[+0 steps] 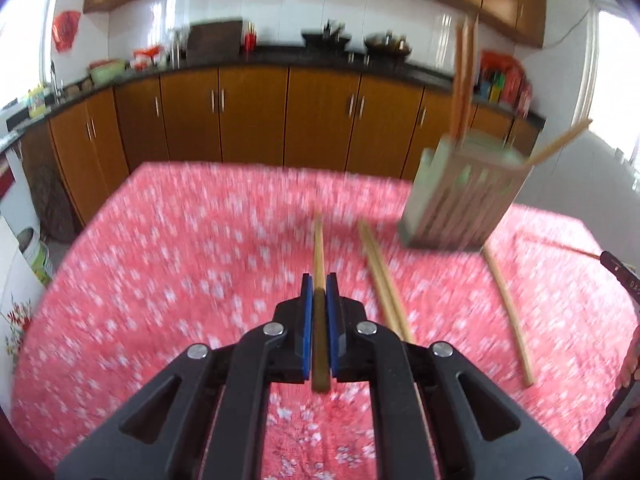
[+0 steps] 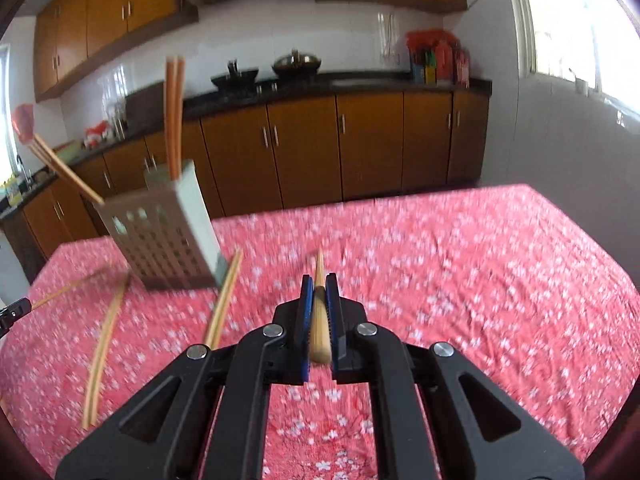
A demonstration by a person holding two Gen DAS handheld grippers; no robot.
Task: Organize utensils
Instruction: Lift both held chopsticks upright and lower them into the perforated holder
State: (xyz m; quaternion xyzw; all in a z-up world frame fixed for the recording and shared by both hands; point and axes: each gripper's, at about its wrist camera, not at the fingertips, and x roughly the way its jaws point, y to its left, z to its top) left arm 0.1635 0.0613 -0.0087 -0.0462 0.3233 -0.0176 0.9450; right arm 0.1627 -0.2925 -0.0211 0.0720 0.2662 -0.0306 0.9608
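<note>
My left gripper [image 1: 319, 280] is shut on a wooden chopstick [image 1: 319, 248] that points forward above the table. My right gripper [image 2: 319, 280] is shut on another wooden chopstick [image 2: 320, 312]. A grey slotted utensil holder [image 1: 460, 196] stands at the right in the left wrist view and holds several chopsticks [image 1: 464, 76]. It stands at the left in the right wrist view [image 2: 168, 236]. Loose chopsticks lie on the cloth: a pair [image 1: 384, 280] and a single one [image 1: 508, 312] in the left view, two [image 2: 224, 300] [image 2: 104, 344] in the right view.
The table carries a pink floral cloth [image 1: 180, 260]. Behind it run orange kitchen cabinets [image 1: 252, 112] under a dark counter with pans. The right gripper's tip [image 1: 620, 272] shows at the right edge of the left wrist view. Both views are blurred.
</note>
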